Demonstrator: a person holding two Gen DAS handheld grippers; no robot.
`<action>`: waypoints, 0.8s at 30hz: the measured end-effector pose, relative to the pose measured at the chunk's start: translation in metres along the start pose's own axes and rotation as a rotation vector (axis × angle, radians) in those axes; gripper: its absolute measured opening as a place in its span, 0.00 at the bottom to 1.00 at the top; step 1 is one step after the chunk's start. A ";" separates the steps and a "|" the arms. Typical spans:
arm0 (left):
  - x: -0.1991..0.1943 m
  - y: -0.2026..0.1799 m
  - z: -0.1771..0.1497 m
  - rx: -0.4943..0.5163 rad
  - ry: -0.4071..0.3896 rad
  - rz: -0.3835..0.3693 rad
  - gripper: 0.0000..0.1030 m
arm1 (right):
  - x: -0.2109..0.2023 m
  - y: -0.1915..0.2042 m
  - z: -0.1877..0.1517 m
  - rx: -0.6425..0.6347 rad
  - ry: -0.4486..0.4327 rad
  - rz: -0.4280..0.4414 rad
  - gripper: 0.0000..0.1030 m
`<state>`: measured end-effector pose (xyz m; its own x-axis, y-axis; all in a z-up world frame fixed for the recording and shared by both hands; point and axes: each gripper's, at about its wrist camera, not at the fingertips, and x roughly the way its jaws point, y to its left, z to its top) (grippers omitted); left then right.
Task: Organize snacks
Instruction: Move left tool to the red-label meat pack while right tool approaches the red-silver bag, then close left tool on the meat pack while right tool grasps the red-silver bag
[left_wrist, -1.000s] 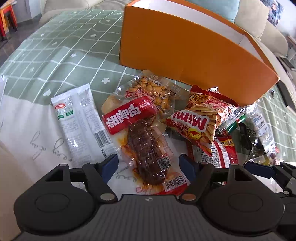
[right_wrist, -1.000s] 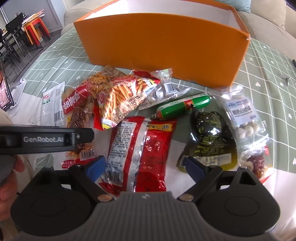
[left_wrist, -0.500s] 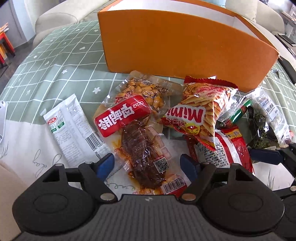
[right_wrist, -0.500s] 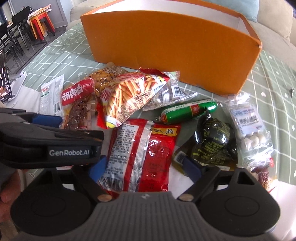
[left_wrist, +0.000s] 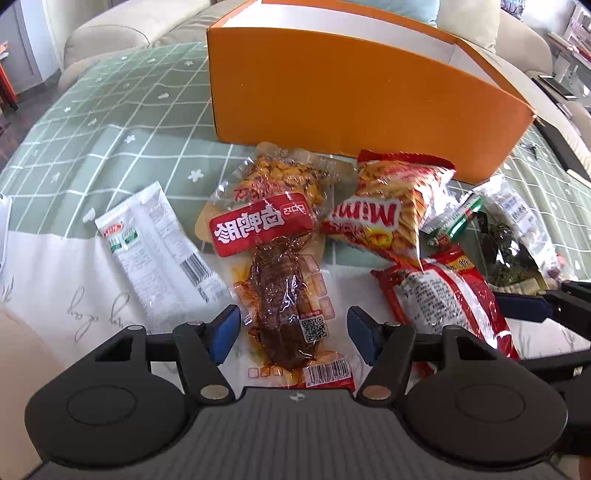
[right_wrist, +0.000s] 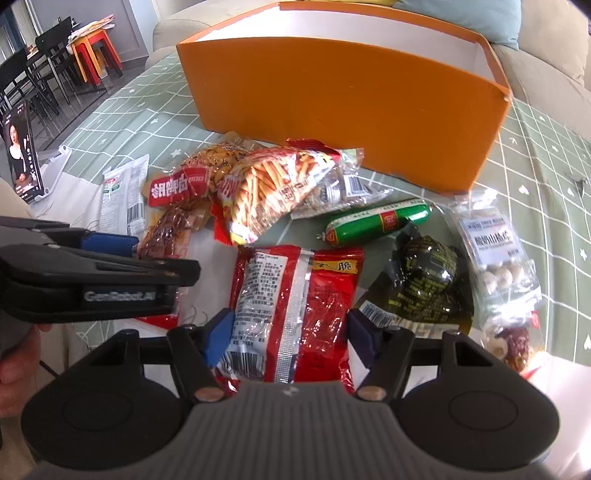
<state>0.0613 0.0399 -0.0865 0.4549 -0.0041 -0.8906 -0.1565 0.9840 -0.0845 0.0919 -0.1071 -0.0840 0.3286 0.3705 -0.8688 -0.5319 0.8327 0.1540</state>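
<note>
An open orange box (left_wrist: 351, 96) (right_wrist: 351, 99) stands behind a pile of snack packets on the table. My left gripper (left_wrist: 293, 328) is open, its fingers either side of a clear duck-leg packet with a red label (left_wrist: 284, 291). My right gripper (right_wrist: 288, 332) is open, its fingers either side of a red foil packet (right_wrist: 295, 295) (left_wrist: 443, 295). A Mimi stick-snack bag (left_wrist: 388, 210) (right_wrist: 269, 184), a white sachet (left_wrist: 155, 247), a green sausage (right_wrist: 376, 221), a dark green packet (right_wrist: 424, 284) and a clear packet of white balls (right_wrist: 495, 251) lie around.
The table has a green checked cloth (left_wrist: 110, 122) with a white patch near me. A phone on a stand (right_wrist: 22, 151) is at the far left. A sofa (left_wrist: 122, 33) lies behind the box, chairs and stools (right_wrist: 88, 51) beyond.
Both grippers have moved forward and lower onto the pile. The left gripper's fingers now straddle the duck-leg packet and the right gripper's fingers the red foil packet. Both stay open.
</note>
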 end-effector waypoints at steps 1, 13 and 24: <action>-0.001 0.001 -0.001 -0.002 0.007 -0.009 0.70 | -0.001 -0.001 -0.001 0.004 0.002 0.003 0.63; -0.002 -0.007 -0.007 0.055 0.031 -0.005 0.77 | 0.000 -0.001 -0.009 -0.004 0.027 0.009 0.64; 0.011 -0.021 -0.003 0.080 0.032 0.056 0.85 | 0.006 0.006 -0.013 -0.061 0.031 -0.001 0.72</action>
<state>0.0667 0.0190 -0.0957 0.4188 0.0465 -0.9069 -0.1100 0.9939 0.0002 0.0806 -0.1053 -0.0947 0.3056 0.3560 -0.8831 -0.5782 0.8063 0.1249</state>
